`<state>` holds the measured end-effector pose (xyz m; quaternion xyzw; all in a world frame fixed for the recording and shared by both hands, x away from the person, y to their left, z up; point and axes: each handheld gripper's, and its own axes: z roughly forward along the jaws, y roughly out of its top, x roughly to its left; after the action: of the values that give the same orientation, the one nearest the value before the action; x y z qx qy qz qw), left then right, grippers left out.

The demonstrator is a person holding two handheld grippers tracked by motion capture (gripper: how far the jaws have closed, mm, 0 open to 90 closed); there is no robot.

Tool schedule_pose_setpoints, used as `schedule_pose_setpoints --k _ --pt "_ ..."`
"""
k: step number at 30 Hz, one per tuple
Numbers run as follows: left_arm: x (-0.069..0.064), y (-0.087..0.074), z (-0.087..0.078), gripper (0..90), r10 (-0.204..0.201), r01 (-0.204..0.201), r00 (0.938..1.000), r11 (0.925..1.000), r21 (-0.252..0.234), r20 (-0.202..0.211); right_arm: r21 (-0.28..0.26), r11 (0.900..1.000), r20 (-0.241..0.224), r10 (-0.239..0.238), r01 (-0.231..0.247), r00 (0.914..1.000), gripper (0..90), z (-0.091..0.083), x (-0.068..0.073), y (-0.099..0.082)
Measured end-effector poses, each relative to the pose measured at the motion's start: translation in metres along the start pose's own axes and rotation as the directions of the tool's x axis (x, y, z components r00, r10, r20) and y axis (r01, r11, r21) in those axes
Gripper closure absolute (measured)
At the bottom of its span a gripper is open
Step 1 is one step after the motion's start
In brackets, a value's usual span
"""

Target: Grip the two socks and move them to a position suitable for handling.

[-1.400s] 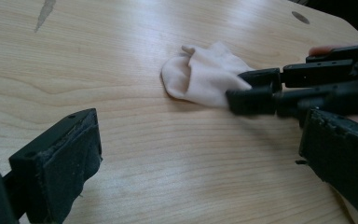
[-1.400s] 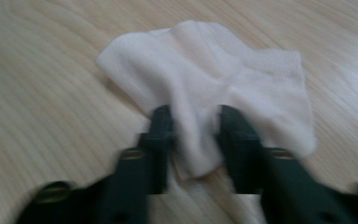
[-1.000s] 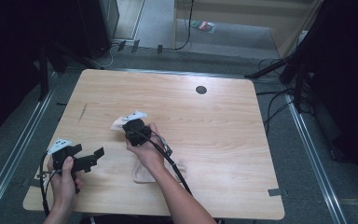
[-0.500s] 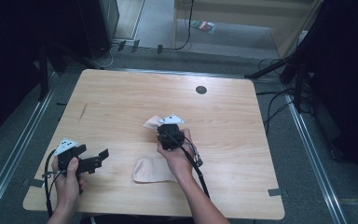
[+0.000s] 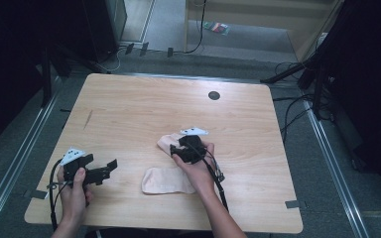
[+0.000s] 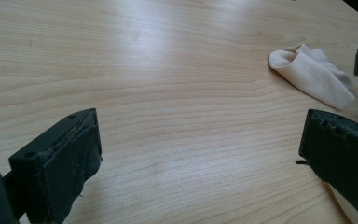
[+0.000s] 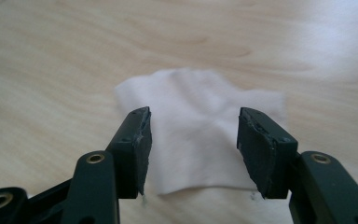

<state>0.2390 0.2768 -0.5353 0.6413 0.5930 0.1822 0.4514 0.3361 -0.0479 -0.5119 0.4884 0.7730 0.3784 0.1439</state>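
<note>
Two pale pink cloths lie on the wooden table (image 5: 129, 104). One, the flat cloth (image 5: 166, 179), is spread near the front edge, partly under the right wrist. The other, the crumpled cloth (image 5: 167, 141), lies just beyond it; it rests on the wood (image 7: 200, 121) between and under the jaws of my right gripper (image 5: 177, 148) (image 7: 193, 140), which stand open, apart from it. My left gripper (image 5: 110, 168) (image 6: 200, 140) is held at the front left, open wide over bare wood. It points at the crumpled cloth (image 6: 314, 77).
A round black grommet (image 5: 214, 95) is set into the table's far side. Cables trail from both grippers over the front edge. Dark stands and floor cables flank the table, with metal rails along both sides.
My right gripper has moved right across the table with the crumpled cloth, which now lies under its open jaws. The left gripper has shifted only slightly.
</note>
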Motion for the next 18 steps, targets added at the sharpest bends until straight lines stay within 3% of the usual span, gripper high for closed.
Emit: schedule_pose_setpoints --k 2,5,9,11,12,15,16,18 --pt "-0.001 0.000 0.000 0.0 0.001 -0.001 1.0000 1.0000 0.002 -0.001 -0.021 0.9997 0.009 0.011 -0.010 0.9999 48.9 -0.002 -0.009 0.005" --pt "-0.001 0.000 0.000 0.0 0.009 -0.009 1.0000 0.9999 0.005 0.002 -0.035 0.9994 0.065 0.008 -0.006 0.9979 50.5 0.001 -0.021 0.011" --pt "-0.001 0.000 0.000 0.0 0.012 -0.012 0.9999 0.9999 0.006 0.002 -0.018 0.9988 0.107 0.048 -0.046 0.9931 49.9 0.016 -0.044 0.020" --pt "-0.001 0.000 0.001 0.0 0.011 -0.011 0.9999 0.9999 0.006 0.001 -0.012 0.9987 0.103 0.051 -0.050 0.9934 49.6 0.019 -0.048 0.021" --pt "-0.001 0.000 0.001 0.0 0.011 -0.011 0.9999 0.9999 0.007 0.003 -0.003 0.9991 0.078 0.042 -0.042 0.9961 48.6 0.024 -0.051 0.021" --pt "0.000 0.000 0.001 0.0 0.009 -0.009 0.9999 0.9999 0.009 0.006 0.009 0.9999 0.067 0.010 -0.011 0.9977 46.2 0.027 -0.049 0.020" --pt "0.000 0.000 0.002 0.0 0.007 -0.007 1.0000 0.9999 0.007 0.005 0.019 0.9996 0.047 -0.022 0.021 0.9987 43.6 0.030 -0.046 0.018" --pt "-0.001 0.000 0.002 0.0 0.009 -0.009 1.0000 0.9999 0.008 0.004 0.025 0.9989 0.024 -0.040 0.039 0.9989 42.0 0.031 -0.041 0.017"
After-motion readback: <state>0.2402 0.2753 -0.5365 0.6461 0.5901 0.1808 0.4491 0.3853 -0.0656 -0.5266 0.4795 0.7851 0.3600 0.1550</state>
